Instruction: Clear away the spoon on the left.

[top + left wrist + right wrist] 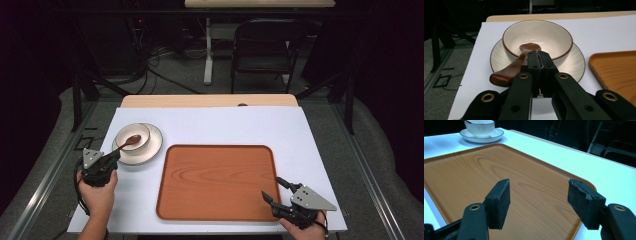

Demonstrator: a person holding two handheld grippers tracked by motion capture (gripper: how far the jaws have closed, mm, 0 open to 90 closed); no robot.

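While the right gripper (272, 191) hangs over the near right corner of the tray (216, 181), its fingers (498, 202) stand spread wide with nothing between them; in the right gripper view the wood-grain floor of the tray (486, 177) shows through the gap. A person's right hand (305, 231) holds it from the near edge of the worktop (295, 135).

Left of the tray, the left hand (98, 192) holds the left gripper (115, 155), which points away from the person toward the bowl (132, 136). In the left gripper view its fingers (534, 67) are pressed together, touching or almost touching, just past the middle of the spoon (515, 65); whether they pinch the handle or only rest beside it I cannot tell, as the handle passes to their left side and partly behind them.

Farther from the tray's left edge, the spoon (129, 142) lies tilted, its brown head inside the bowl (537, 40) and its handle leaning over the near rim and out above the plate (571, 65). The bowl sits on the plate (155, 145), off the tray's far left corner and apart from it.

Beyond the tray, the white sheet covering the worktop ends at a strip of bare wood, and a dark chair (265, 45) stands on the floor farther back.
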